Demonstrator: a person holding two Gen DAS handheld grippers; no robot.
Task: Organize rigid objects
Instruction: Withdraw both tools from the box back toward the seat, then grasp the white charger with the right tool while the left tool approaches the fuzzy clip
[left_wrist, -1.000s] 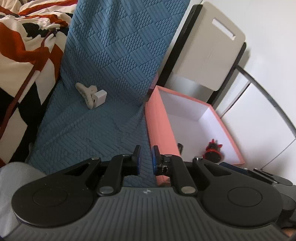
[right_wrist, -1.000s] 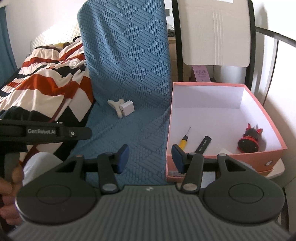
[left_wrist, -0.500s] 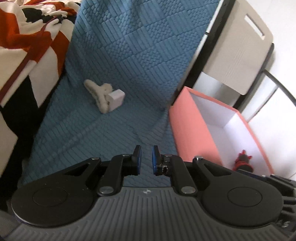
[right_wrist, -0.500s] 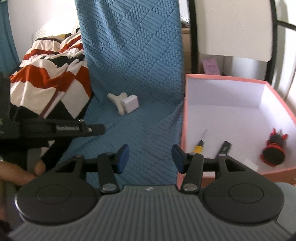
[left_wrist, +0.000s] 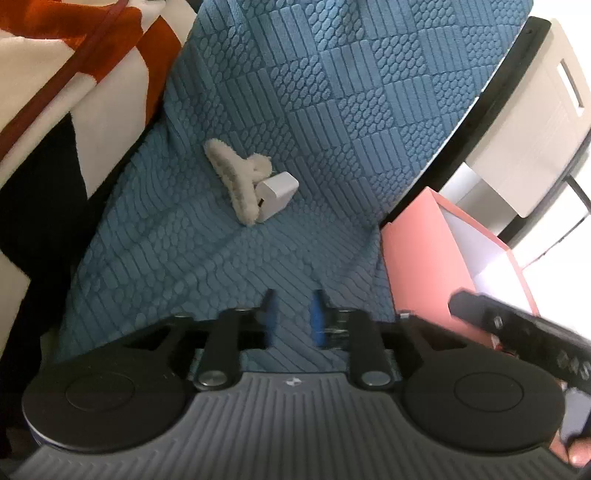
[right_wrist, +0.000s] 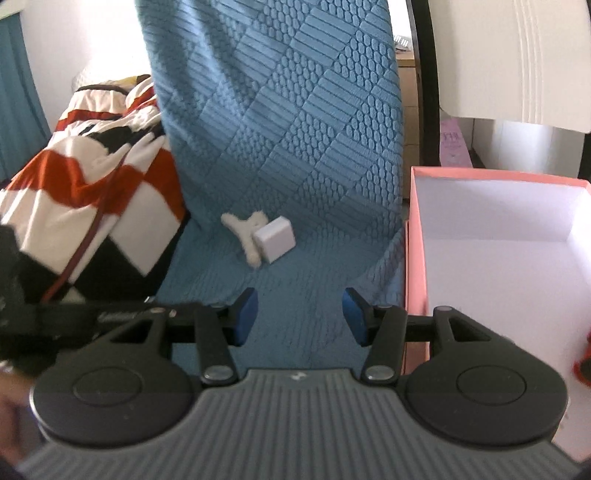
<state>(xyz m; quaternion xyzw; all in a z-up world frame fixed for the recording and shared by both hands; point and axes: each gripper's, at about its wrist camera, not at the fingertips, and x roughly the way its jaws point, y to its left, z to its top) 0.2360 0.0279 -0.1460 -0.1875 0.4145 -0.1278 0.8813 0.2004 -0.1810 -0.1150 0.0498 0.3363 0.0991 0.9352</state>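
- We see a blue quilted cover (left_wrist: 303, 155) draped over a seat and its back, filling most of both views.
- To its left lies a blanket (right_wrist: 92, 192) in red, white and black.
- To its right, touching the cover's edge, stands an open pink box (right_wrist: 415, 258) with a white inside; something red (right_wrist: 583, 363) shows at the frame edge within it.
- Our right tongs (right_wrist: 300, 316) hang over the front of the seat, jaws well apart with nothing between them.
- Our left tongs (left_wrist: 291, 317) hover over the same front area; their jaws have just been opening and now stand a little apart, holding nothing.
- On the seat, ahead of both tongs and slightly left of their centre line, rests a fuzzy cream hair clip (left_wrist: 236, 181).
- A small white charger block (left_wrist: 277, 192) sits touching the clip's right side, well apart from both tongs.
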